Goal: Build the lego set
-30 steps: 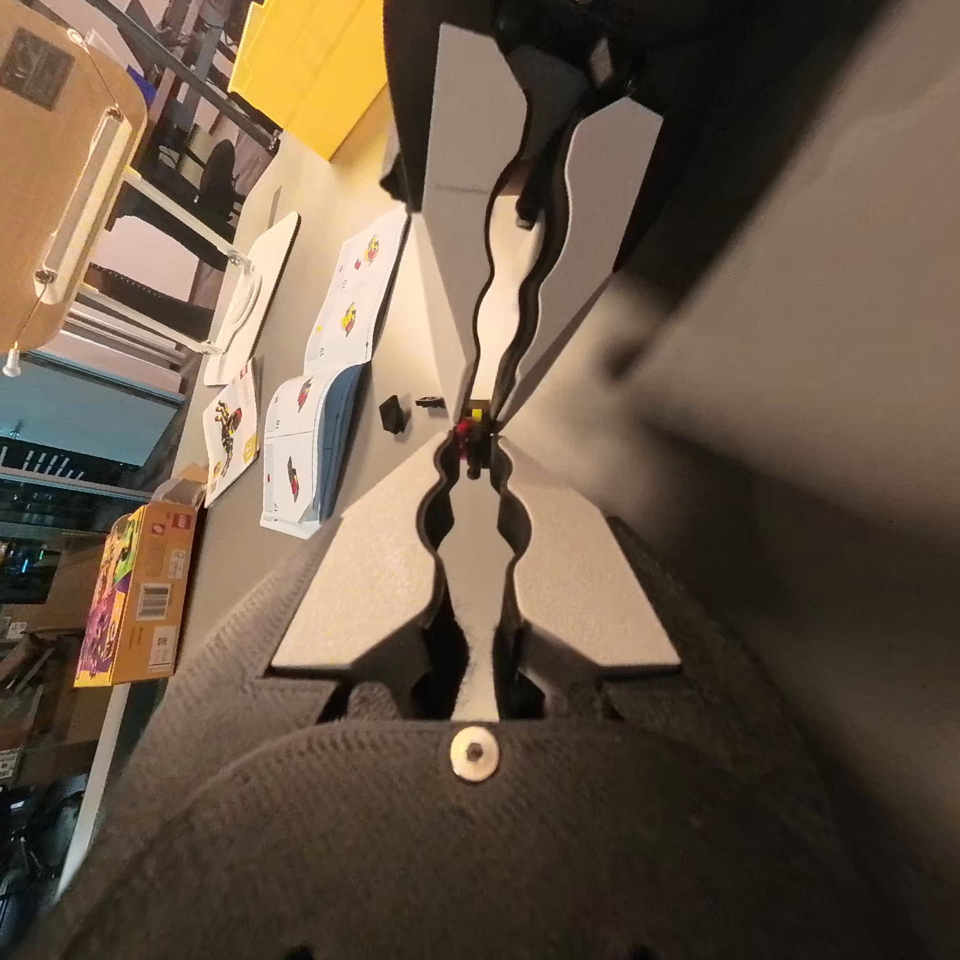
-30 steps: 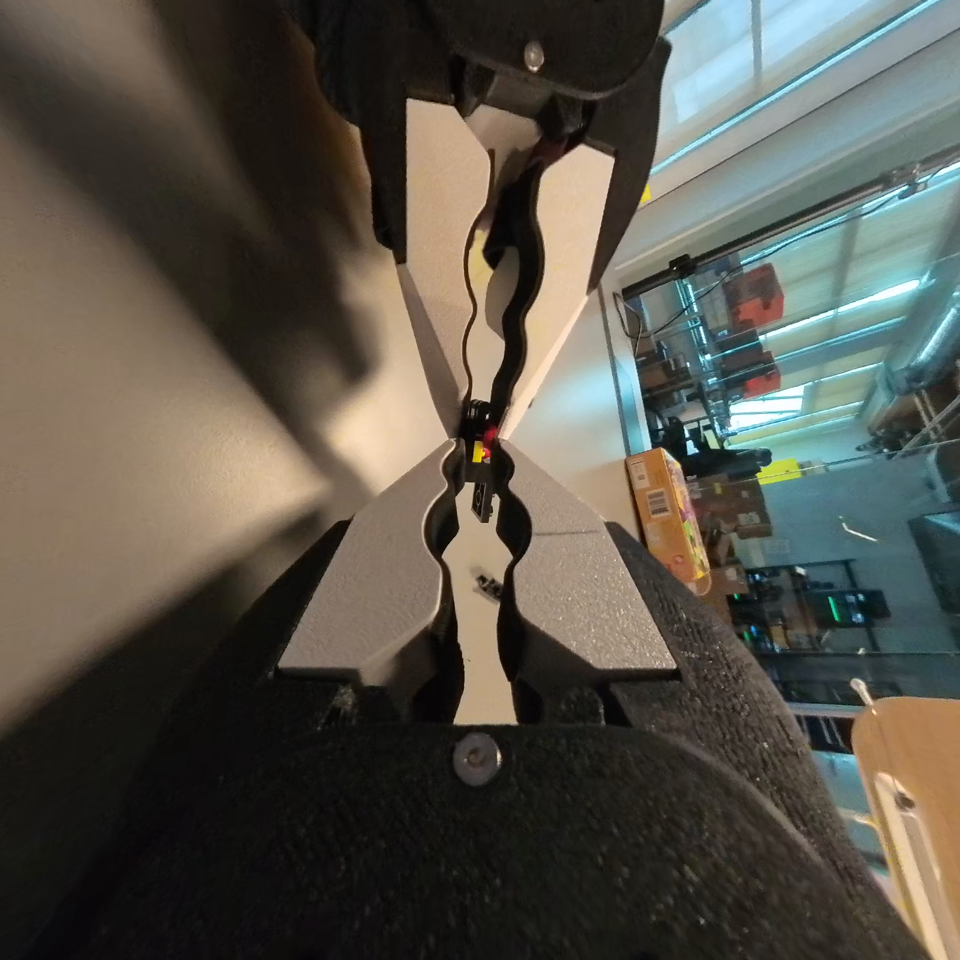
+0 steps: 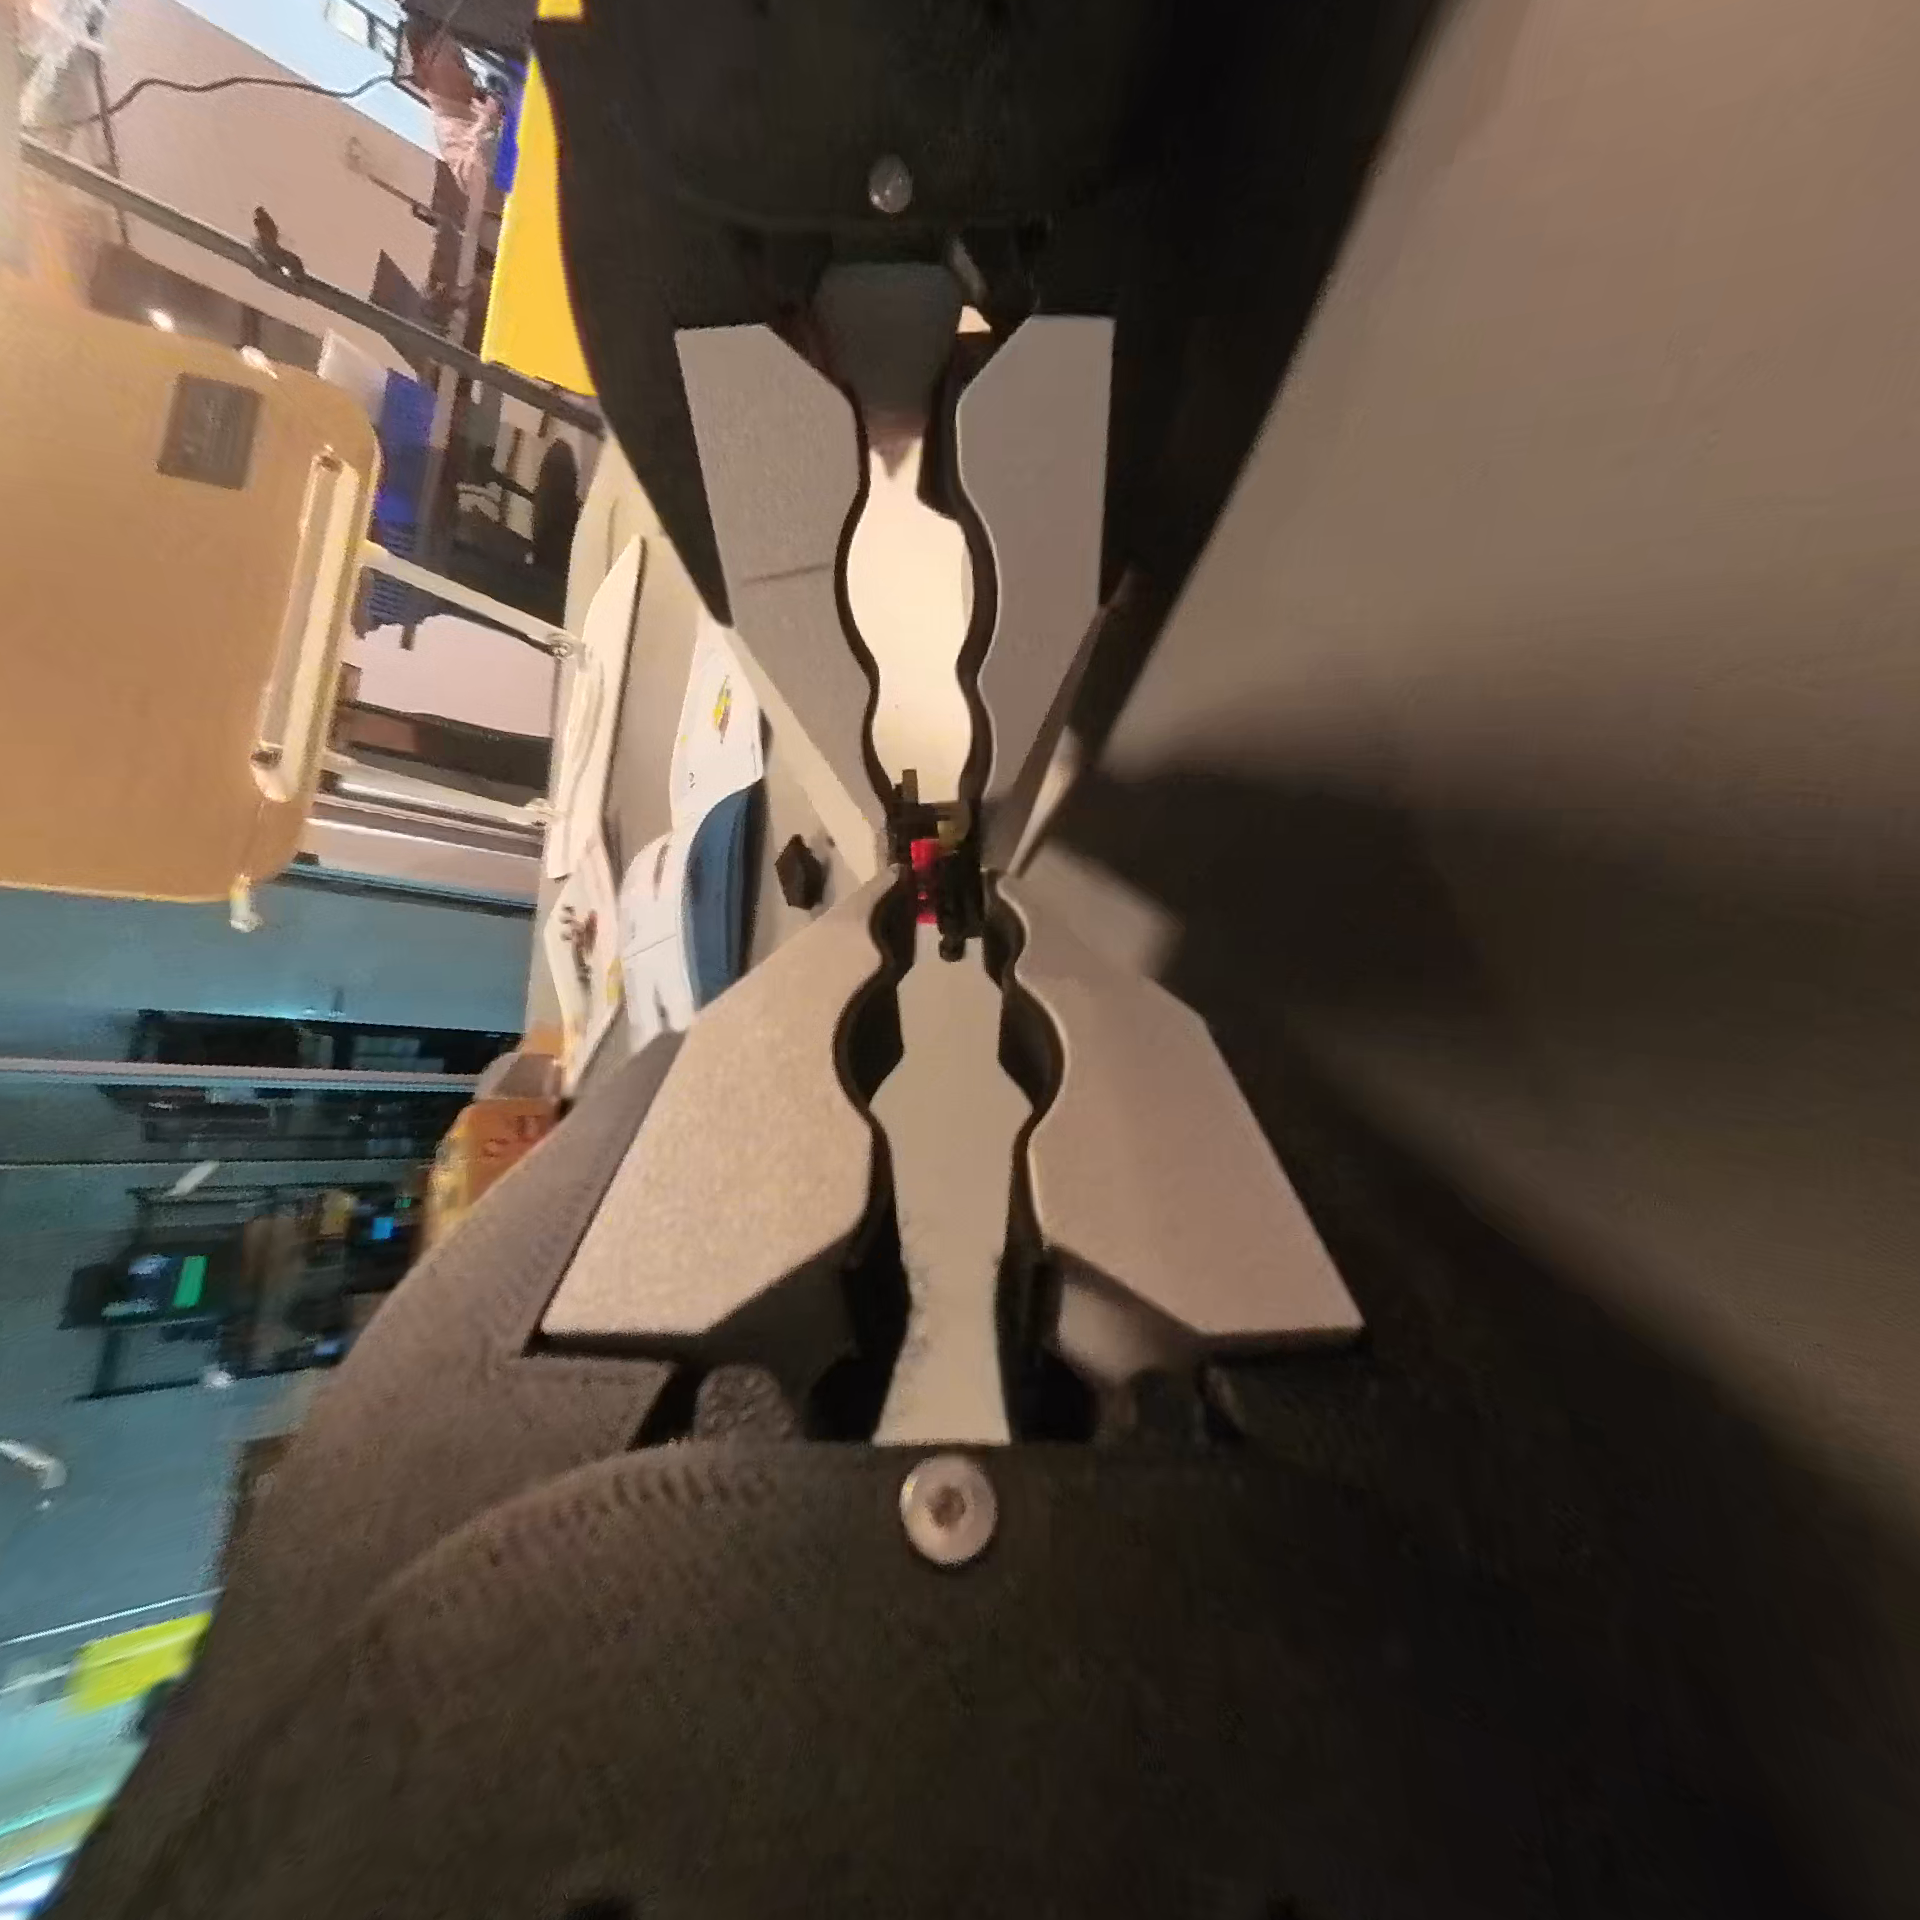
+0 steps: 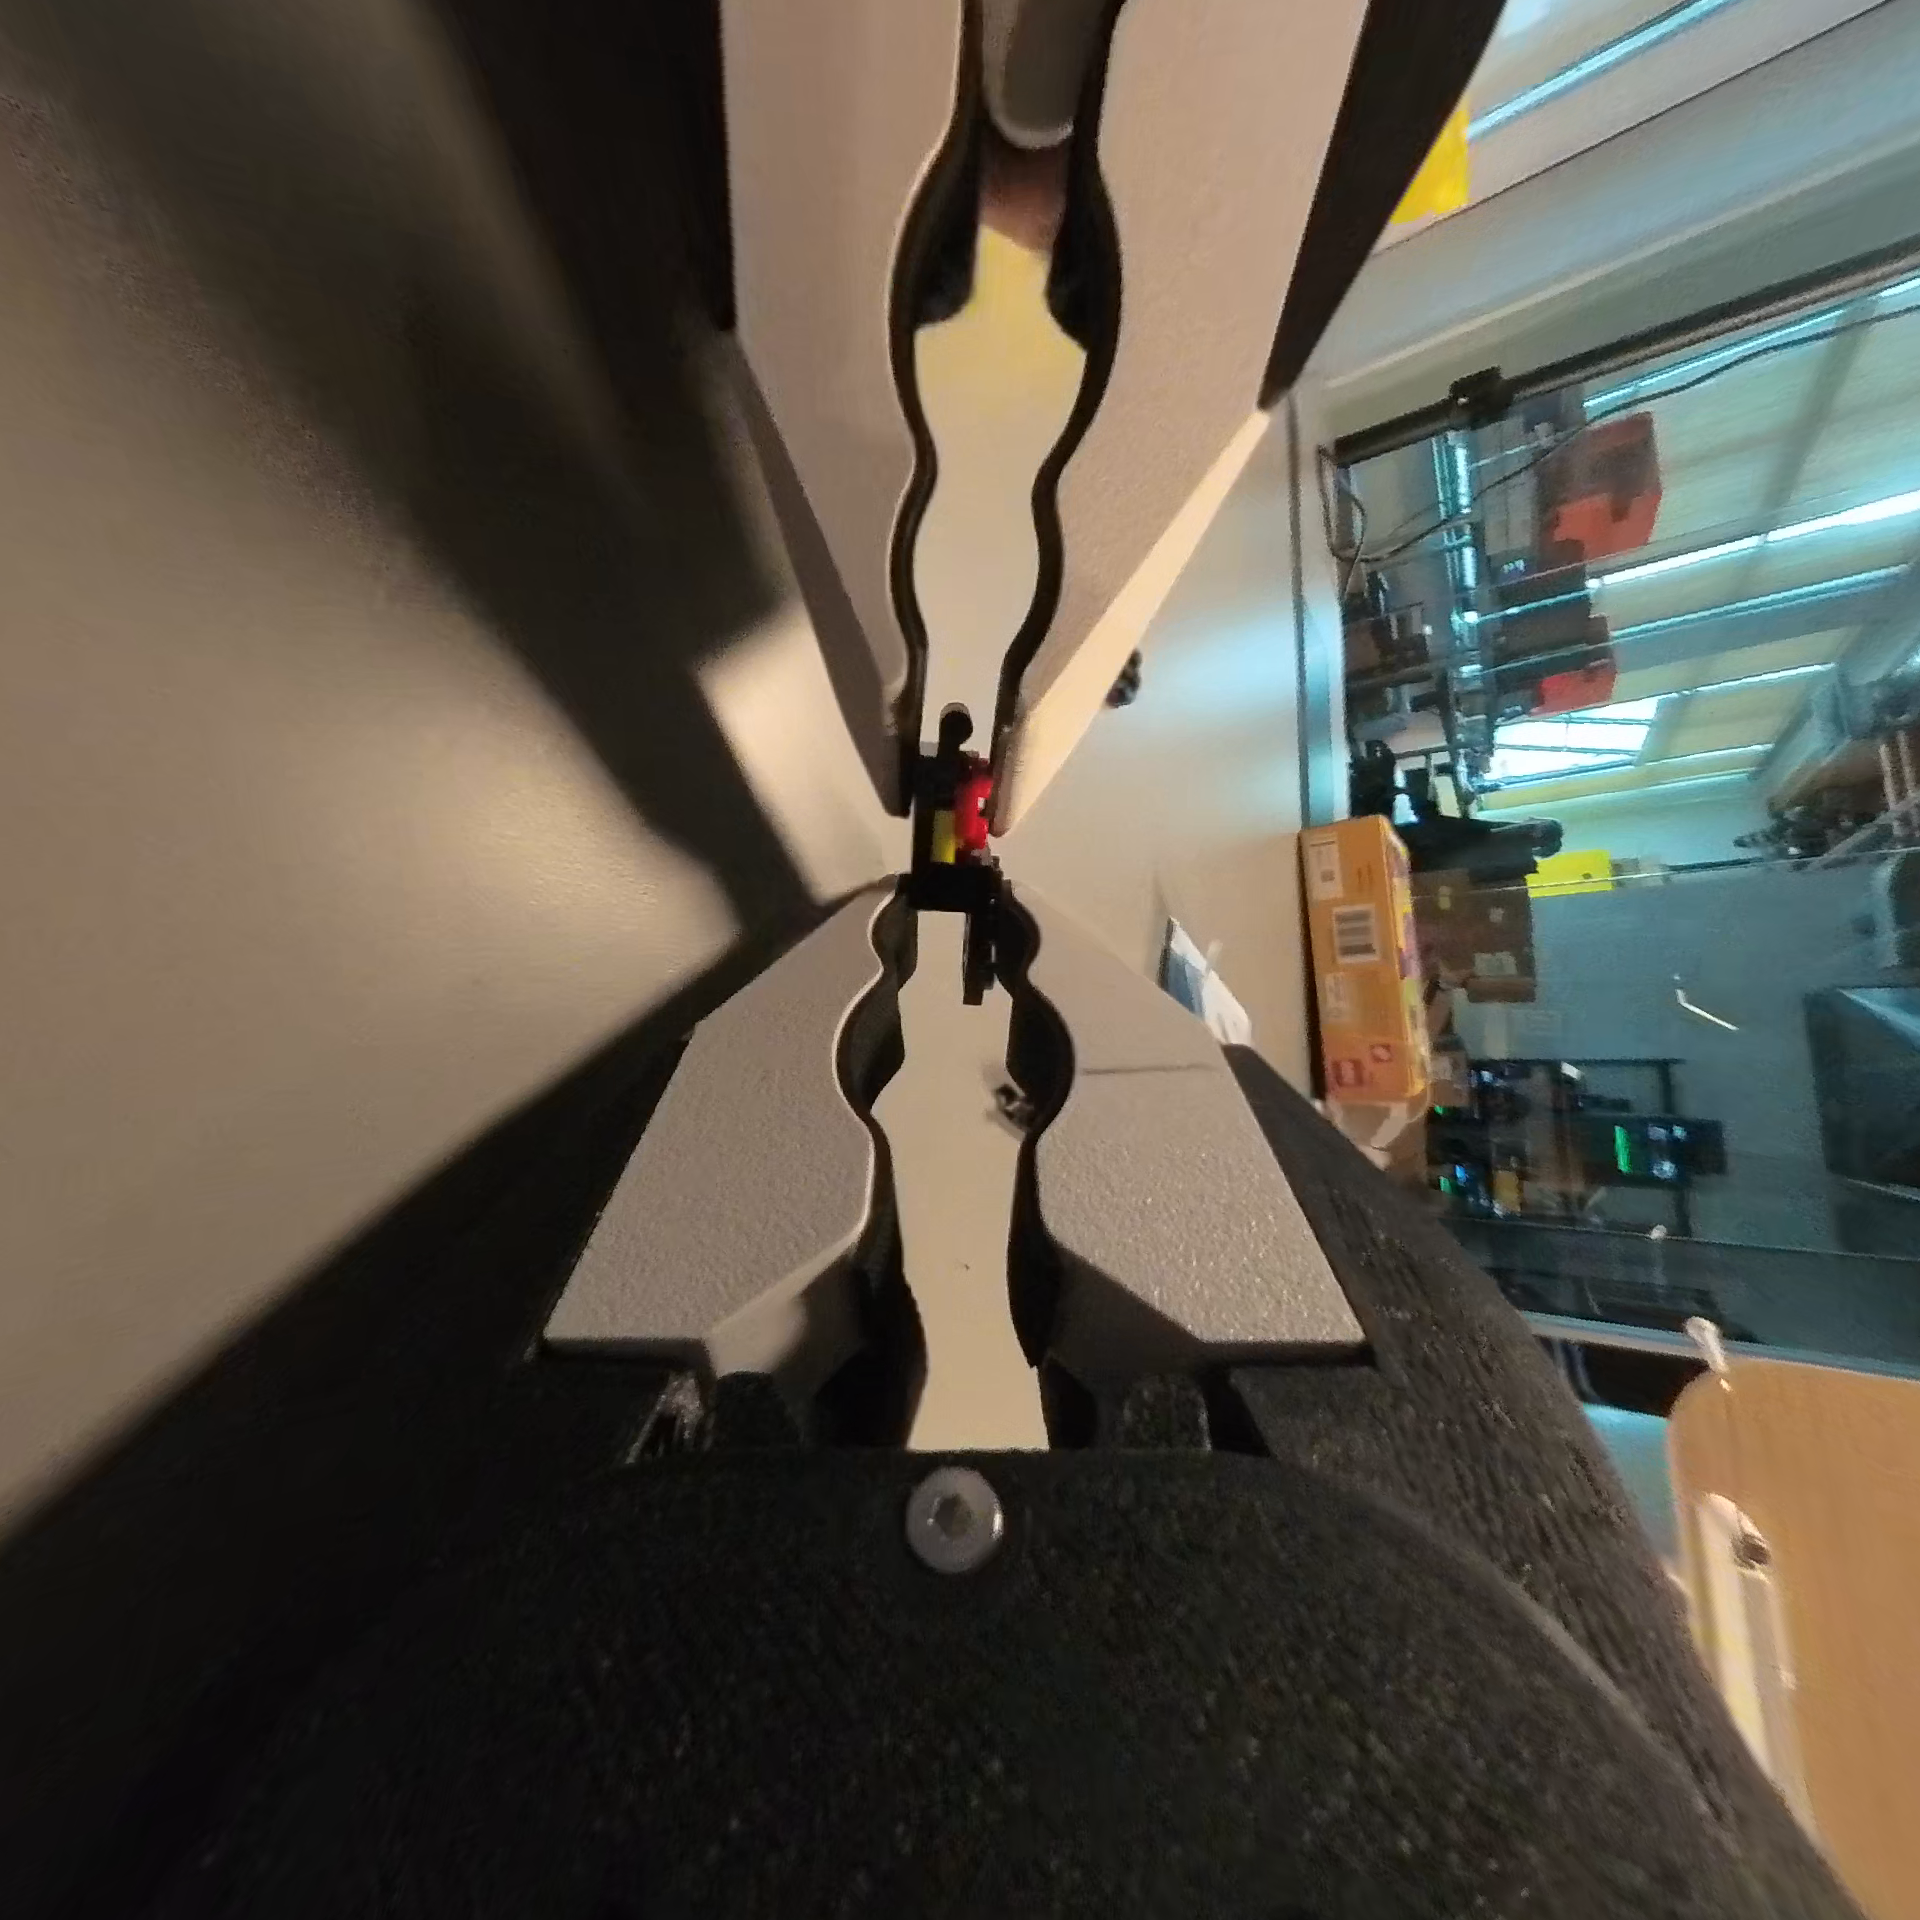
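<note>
A small lego assembly [image 3: 928, 862] of black, red and yellow pieces hangs in the air between my two grippers, which meet tip to tip. In the left wrist view my left gripper [image 3: 940, 914] comes up from below, shut on the red and black end. My right gripper [image 3: 932, 805] comes down from above, shut on the other end. In the right wrist view my right gripper [image 4: 951, 891] is shut on the black plate of the assembly [image 4: 956, 821]. The left gripper [image 4: 948, 753] pinches the red part from above. A black piece [image 4: 982, 961] hangs between my right fingers.
Instruction booklets [image 3: 717, 727] and an open blue-edged booklet [image 3: 717, 883] lie on the grey table [image 3: 665, 499], with a loose black brick [image 3: 798, 871] beside them. A small loose piece [image 4: 1010, 1101] lies under the right gripper. The orange lego box [image 4: 1361, 977] stands at the table edge. A yellow bin [image 3: 530, 208] stands behind. The grippers are tip to tip, or close to it.
Both grippers stayed shut on the assembly and have turned together. The right gripper now looms closer and more head-on in the left wrist view.
</note>
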Demonstrator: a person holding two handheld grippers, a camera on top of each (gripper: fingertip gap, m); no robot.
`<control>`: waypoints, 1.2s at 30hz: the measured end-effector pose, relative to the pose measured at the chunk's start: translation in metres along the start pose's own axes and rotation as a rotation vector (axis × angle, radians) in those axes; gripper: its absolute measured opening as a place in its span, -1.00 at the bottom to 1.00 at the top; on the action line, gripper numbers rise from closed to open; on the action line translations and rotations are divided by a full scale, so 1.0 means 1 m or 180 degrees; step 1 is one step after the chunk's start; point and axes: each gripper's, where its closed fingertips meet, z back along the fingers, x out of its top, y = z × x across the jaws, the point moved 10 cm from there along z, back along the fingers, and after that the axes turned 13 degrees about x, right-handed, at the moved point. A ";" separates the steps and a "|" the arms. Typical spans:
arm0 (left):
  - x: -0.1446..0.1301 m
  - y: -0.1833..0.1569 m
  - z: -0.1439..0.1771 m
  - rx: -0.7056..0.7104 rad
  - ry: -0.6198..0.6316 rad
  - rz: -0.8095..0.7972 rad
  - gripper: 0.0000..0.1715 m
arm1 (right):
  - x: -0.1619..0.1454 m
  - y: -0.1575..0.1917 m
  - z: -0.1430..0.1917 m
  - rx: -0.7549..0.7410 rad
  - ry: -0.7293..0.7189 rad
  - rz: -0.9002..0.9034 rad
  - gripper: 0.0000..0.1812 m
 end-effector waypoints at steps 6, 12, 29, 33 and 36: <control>0.001 0.007 0.003 -0.0270 -0.0100 0.0540 -0.73 | 0.002 -0.003 0.001 0.0046 -0.0088 -0.0138 -0.86; 0.000 0.003 0.001 -0.0050 -0.0050 0.0211 -0.87 | 0.004 -0.002 0.001 0.0028 -0.0090 -0.0100 -0.86; 0.002 0.002 0.001 0.0051 0.0045 0.0149 -0.84 | 0.004 -0.002 0.000 -0.0059 -0.0134 -0.0141 -0.86; -0.001 -0.002 -0.003 0.0295 0.0131 -0.0118 -0.86 | 0.004 -0.002 0.000 -0.0119 -0.0142 -0.0113 -0.86; -0.001 -0.004 -0.003 0.0301 0.0130 -0.0223 -0.86 | 0.003 -0.001 -0.001 -0.0119 -0.0157 -0.0101 -0.86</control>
